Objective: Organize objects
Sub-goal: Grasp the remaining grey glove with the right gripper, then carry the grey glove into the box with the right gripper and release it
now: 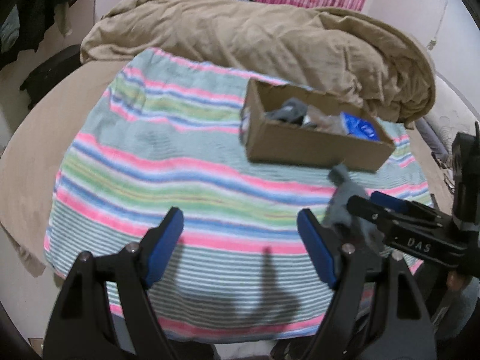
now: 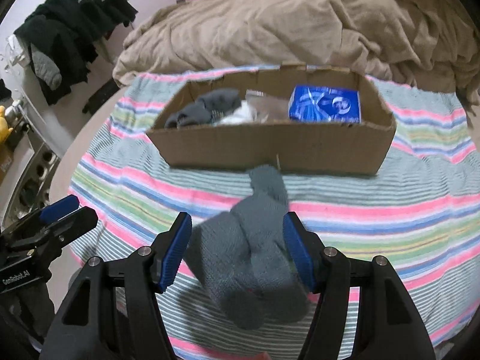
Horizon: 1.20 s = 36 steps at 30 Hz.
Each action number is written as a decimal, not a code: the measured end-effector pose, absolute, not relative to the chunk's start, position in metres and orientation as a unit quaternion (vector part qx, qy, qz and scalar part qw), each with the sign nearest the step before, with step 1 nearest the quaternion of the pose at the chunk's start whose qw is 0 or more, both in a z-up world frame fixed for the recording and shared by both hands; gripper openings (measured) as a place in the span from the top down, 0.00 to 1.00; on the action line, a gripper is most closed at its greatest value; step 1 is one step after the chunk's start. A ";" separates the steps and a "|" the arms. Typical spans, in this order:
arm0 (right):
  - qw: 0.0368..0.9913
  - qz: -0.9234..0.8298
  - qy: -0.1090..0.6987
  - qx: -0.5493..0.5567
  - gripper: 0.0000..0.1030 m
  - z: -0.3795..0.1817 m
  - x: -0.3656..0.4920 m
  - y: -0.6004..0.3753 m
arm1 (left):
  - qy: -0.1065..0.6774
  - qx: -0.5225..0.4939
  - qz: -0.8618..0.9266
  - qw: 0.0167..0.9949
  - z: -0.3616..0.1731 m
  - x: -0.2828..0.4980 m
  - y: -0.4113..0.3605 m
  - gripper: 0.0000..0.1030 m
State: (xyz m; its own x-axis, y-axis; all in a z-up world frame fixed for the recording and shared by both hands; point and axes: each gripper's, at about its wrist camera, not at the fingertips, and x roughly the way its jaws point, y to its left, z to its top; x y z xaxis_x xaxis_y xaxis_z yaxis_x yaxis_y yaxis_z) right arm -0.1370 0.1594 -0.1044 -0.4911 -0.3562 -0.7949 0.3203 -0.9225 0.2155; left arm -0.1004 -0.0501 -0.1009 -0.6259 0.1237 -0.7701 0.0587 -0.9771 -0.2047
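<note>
A fuzzy knit grey sock (image 2: 255, 258), matt corrugated cardboard box (image 2: 270, 147), a glossy blue plastic packet (image 2: 325, 103).

My view of the grey sock (image 2: 255, 258) is smeared by blur — I can't tell whether the right tool (image 2: 237, 250) touches it. The box (image 2: 270, 147) wall hides its contents' lower parts; the packet's (image 2: 325, 105) print is unreadable.

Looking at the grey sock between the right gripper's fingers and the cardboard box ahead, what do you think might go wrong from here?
1. The grey sock sits between the right gripper fingers, which look spread; it may not be held firmly and could slip out.
2. The sock's loose end hangs toward the cardboard box near wall and might snag there.
3. The box already holds grey socks and a blue packet, so room is limited.
</note>
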 end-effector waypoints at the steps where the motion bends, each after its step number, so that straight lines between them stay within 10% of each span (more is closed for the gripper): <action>1: 0.193 -0.860 -0.021 0.472 0.36 -0.109 -0.138 0.159 | -0.101 -0.437 0.894 0.013 -0.106 -0.102 -0.052 0.23; 13: 0.188 -0.850 -0.021 0.491 0.19 -0.143 -0.153 0.152 | -0.098 -0.475 0.874 0.016 -0.134 -0.114 -0.051 0.23; 25: 0.215 -0.865 -0.011 0.454 0.59 -0.113 -0.135 0.156 | -0.090 -0.459 0.883 0.036 -0.113 -0.112 -0.032 0.23; 27: 0.218 -0.868 -0.012 0.446 0.83 -0.102 -0.133 0.159 | -0.091 -0.452 0.887 0.038 -0.106 -0.113 -0.031 0.23; 36: 0.231 -0.884 -0.010 0.406 0.87 -0.056 -0.134 0.161 | -0.092 -0.419 0.902 0.050 -0.074 -0.124 -0.024 0.23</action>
State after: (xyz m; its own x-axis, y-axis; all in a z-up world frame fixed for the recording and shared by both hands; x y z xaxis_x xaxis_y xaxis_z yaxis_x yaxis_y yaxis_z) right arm -0.1341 0.1607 -0.0559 -0.5648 -0.4156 -0.7129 0.4000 -0.8935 0.2040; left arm -0.1243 -0.0243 -0.0745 -0.6434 0.1670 -0.7471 -0.0128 -0.9781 -0.2076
